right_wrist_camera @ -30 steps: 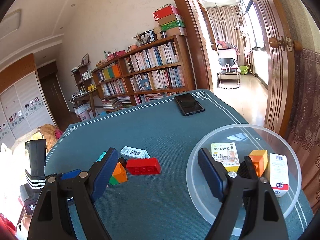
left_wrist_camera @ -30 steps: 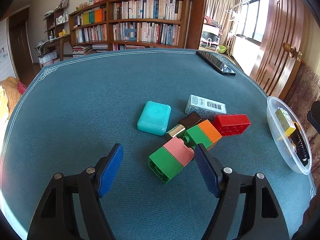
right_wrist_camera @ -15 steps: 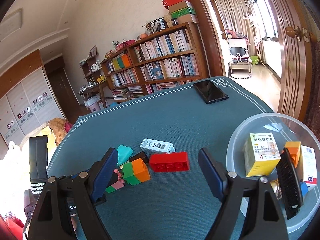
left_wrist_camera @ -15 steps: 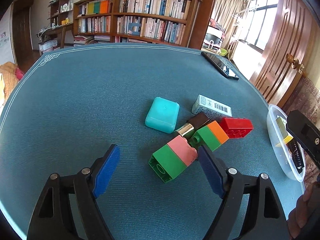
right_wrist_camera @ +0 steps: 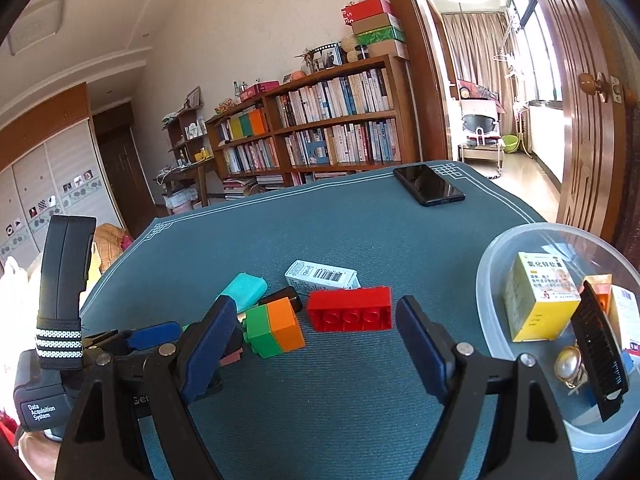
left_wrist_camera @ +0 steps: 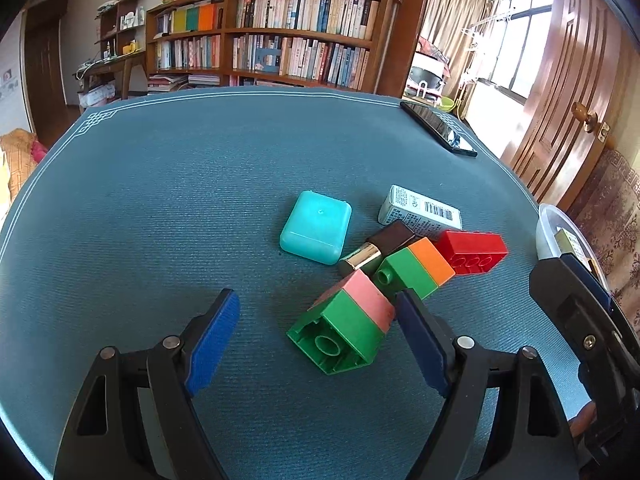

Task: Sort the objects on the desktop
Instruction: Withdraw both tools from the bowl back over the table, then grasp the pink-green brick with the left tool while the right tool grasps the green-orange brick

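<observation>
A heap of objects lies on the blue table: a green-and-pink brick (left_wrist_camera: 348, 324), a green-and-orange brick (left_wrist_camera: 416, 268) (right_wrist_camera: 276, 326), a red brick (left_wrist_camera: 472, 252) (right_wrist_camera: 352, 310), a teal case (left_wrist_camera: 316, 226) (right_wrist_camera: 244, 290), a white medicine box (left_wrist_camera: 420, 210) (right_wrist_camera: 322, 276) and a dark lipstick tube (left_wrist_camera: 376, 246). My left gripper (left_wrist_camera: 316, 340) is open, low over the table, with the green-and-pink brick near its right finger. My right gripper (right_wrist_camera: 312, 344) is open and empty, just short of the red brick.
A clear plastic bowl (right_wrist_camera: 486, 280) at the right holds a yellow box (right_wrist_camera: 538, 298), a black comb (right_wrist_camera: 598, 350) and other small items. A black phone (left_wrist_camera: 440, 128) (right_wrist_camera: 428, 184) lies at the far edge. Bookshelves stand behind the table.
My right gripper has swung left from over the bowl toward the red brick. My left gripper has edged closer to the green-and-pink brick. Both stayed open.
</observation>
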Demonstrator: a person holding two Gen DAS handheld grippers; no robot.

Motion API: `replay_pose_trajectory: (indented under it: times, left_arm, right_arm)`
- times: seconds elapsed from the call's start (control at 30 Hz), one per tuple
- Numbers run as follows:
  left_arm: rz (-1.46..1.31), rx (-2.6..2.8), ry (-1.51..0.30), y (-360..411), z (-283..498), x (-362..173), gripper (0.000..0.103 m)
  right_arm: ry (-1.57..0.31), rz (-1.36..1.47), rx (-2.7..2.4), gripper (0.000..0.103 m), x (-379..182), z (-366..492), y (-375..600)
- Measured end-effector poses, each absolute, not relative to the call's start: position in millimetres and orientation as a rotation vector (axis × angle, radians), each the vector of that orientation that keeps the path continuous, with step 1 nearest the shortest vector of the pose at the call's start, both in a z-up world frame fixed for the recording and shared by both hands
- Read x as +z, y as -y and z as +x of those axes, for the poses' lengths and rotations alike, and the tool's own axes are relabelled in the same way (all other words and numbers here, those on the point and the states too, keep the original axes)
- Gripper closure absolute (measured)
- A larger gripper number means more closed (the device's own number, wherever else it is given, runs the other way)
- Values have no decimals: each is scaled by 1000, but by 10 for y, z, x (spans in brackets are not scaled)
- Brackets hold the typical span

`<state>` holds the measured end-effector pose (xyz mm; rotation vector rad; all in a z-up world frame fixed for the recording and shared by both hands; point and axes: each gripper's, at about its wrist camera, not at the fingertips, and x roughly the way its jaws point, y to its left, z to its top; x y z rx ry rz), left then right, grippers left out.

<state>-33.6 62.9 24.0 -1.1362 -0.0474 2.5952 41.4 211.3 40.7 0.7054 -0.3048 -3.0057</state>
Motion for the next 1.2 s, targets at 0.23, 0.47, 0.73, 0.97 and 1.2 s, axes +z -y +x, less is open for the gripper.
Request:
replay_pose_trajectory:
  times: [0.23,0.47,0.73,0.97,1.2]
  left_arm:
    - [-1151,2612,66,-616,-371,183,20]
    - [-1175,2635,9,-649,-384,131,27]
    - [-1162,2637,48,-576,-390,153,66]
    - [-1102,2723,28,-486,-368,261,69]
    - [-1072,2795,47,-303,-402,333,69]
  right_arm:
    - [322,710,-3029,18,362,389,-2220]
    - [346,706,-3047,18,359,405,-2290]
    - [294,694,-3018,18,366,428,-2223]
    - [293,733,-2994,21,335,395,-2205]
    - [168,827,-2952,38,311,281,-2018]
